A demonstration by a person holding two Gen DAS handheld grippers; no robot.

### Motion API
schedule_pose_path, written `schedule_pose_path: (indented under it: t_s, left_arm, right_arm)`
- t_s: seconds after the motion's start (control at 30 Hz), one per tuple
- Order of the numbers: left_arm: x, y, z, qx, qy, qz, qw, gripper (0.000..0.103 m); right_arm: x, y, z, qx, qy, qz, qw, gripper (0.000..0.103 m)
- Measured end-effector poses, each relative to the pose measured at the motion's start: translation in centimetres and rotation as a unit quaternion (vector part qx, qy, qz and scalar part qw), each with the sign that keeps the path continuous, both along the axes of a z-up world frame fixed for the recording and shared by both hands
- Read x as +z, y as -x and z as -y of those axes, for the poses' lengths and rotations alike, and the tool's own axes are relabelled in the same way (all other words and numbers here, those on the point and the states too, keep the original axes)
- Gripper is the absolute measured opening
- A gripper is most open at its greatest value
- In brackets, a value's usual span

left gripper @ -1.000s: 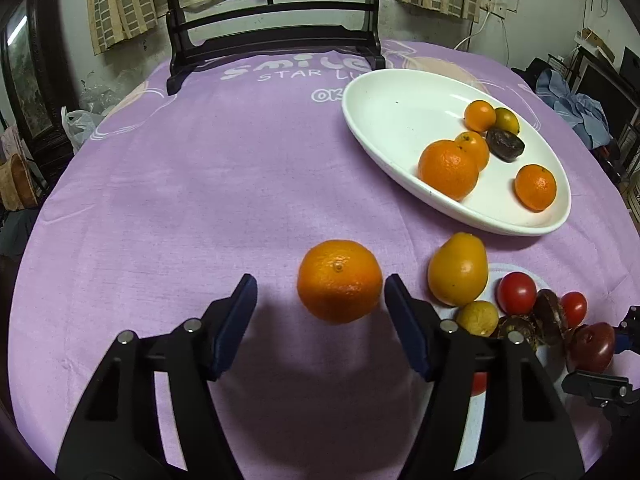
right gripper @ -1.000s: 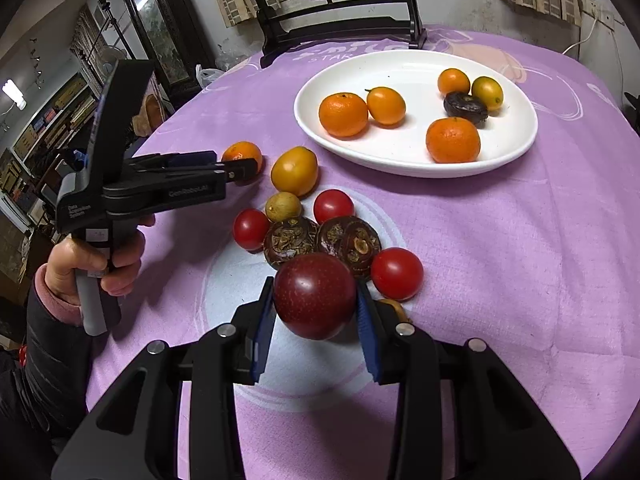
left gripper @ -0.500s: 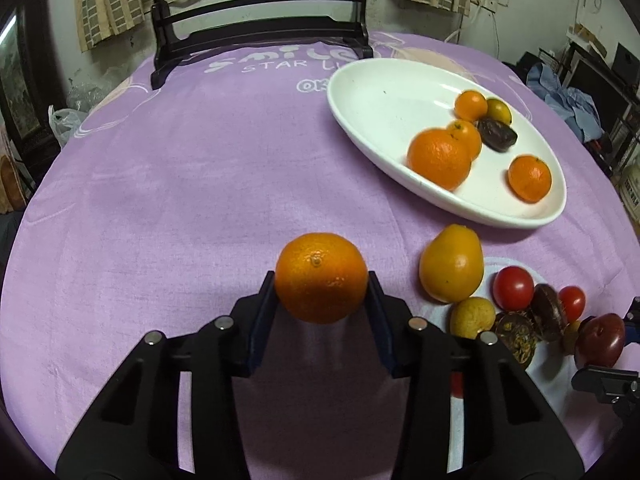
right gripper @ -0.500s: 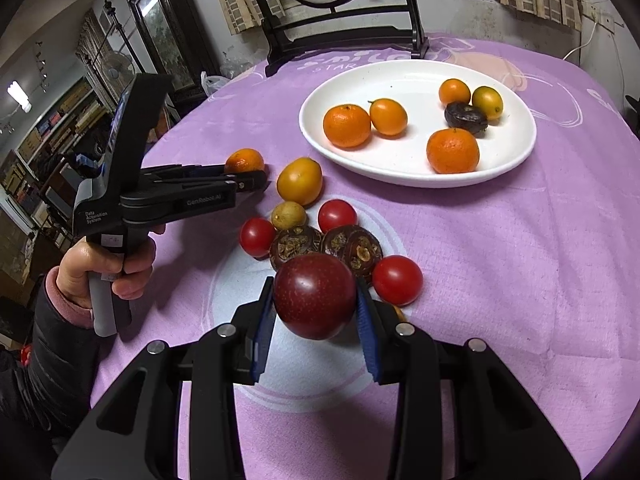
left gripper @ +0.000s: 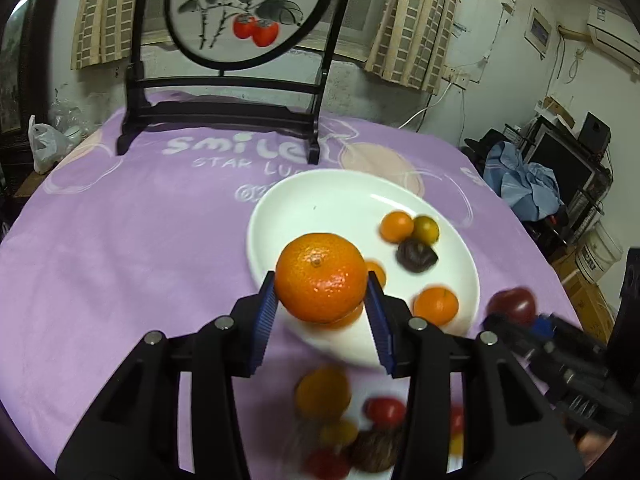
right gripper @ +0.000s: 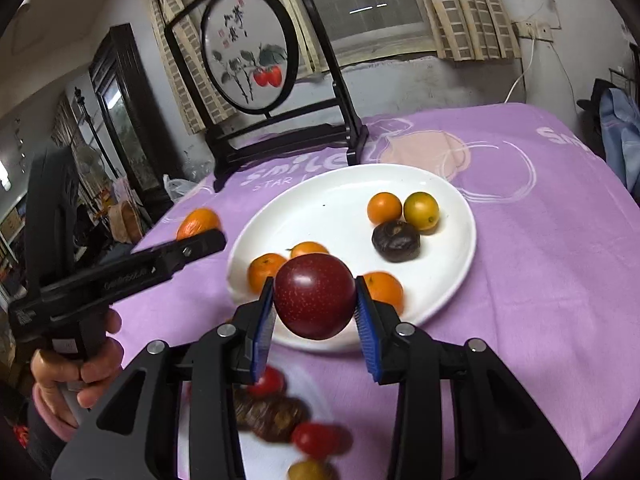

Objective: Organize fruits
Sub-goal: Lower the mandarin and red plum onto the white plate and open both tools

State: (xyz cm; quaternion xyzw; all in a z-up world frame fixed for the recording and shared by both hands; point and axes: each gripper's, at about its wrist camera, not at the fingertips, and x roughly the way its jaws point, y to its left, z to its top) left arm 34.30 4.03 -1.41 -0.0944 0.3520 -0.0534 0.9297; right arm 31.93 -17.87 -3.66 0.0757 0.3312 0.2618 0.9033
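Each hand-held gripper, left (left gripper: pixel 320 312) clamping an orange (left gripper: pixel 321 278), right (right gripper: pixel 316 312) a plum (right gripper: pixel 315 296), hovers at the plate's (right gripper: pixel 460 280) near rim.

The plate (right gripper: pixel 460 272) sits in the middle of the table (right gripper: pixel 540 320). Behind it, at twelve o'clock, stands the round picture stand (right gripper: pixel 280 136). In the plate, two small fruits (right gripper: pixel 385 208) sit side by side at one o'clock, with a wrinkled fruit (right gripper: pixel 396 241) just before them. At six o'clock, a pile of fruits (right gripper: pixel 276 416) lies on the table.
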Motion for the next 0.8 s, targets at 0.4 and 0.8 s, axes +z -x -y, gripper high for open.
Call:
schedule_pose_path:
  t_s: [0.4, 0.8]
  left_arm:
    - [-3.0, -4.2, -0.1, 0.024, -0.011, -0.047, 0.9986, 0.044]
    - [1.1, 2.0, -1.4, 0.057, -0.038, 0.018, 0.9975, 0.1]
  right_arm:
    - [-2.2, -3.2, -2.9, 0.019, 0.041, -0.008, 0.999, 0.04]
    - [1.2, 1.6, -1.0, 0.056, 0.052, 0.001, 0.997, 0.047]
